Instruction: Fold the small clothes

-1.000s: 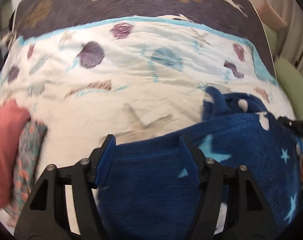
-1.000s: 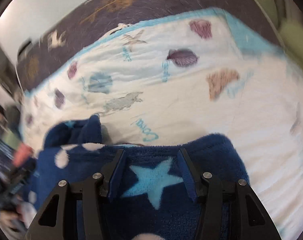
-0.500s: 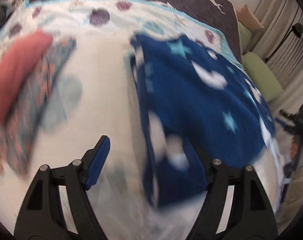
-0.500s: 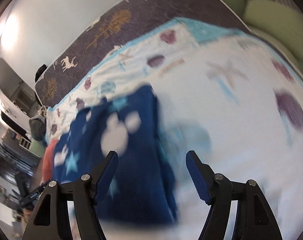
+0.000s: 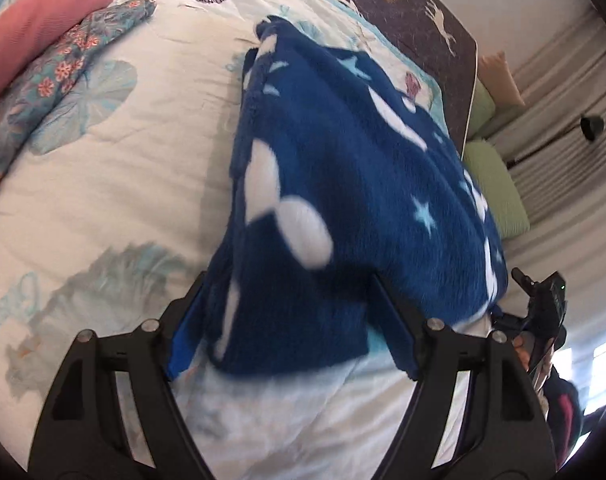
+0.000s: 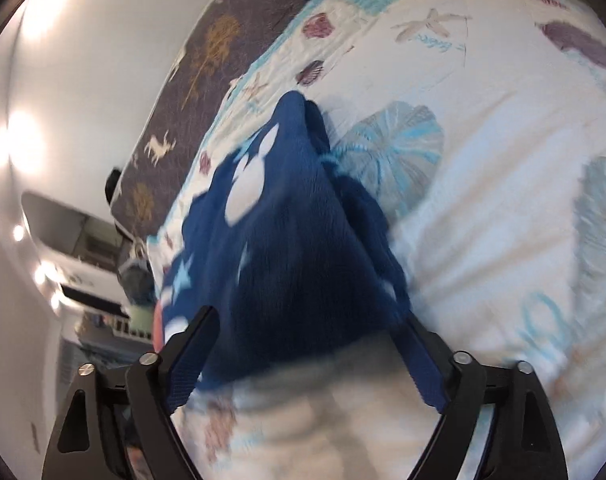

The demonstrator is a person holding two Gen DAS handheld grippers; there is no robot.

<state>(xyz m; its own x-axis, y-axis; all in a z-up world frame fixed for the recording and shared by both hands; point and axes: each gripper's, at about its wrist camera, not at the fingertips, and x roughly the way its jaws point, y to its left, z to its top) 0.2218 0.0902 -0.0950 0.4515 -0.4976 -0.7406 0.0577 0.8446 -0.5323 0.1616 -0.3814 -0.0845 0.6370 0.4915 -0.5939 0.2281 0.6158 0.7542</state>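
Fleece (image 5: 343,184) lies between both spread tongs (image 5: 291,326).

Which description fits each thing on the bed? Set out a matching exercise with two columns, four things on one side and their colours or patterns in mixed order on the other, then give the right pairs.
Things
1. fleece garment
2. folded cloth at the far left
3. cloth lying beside it
4. bedspread

Descriptions
A. teal with small orange flowers
B. white with seashell prints
C. dark blue with white spots and pale stars
D. plain salmon pink

Pairs: 1-C, 2-D, 3-A, 4-B
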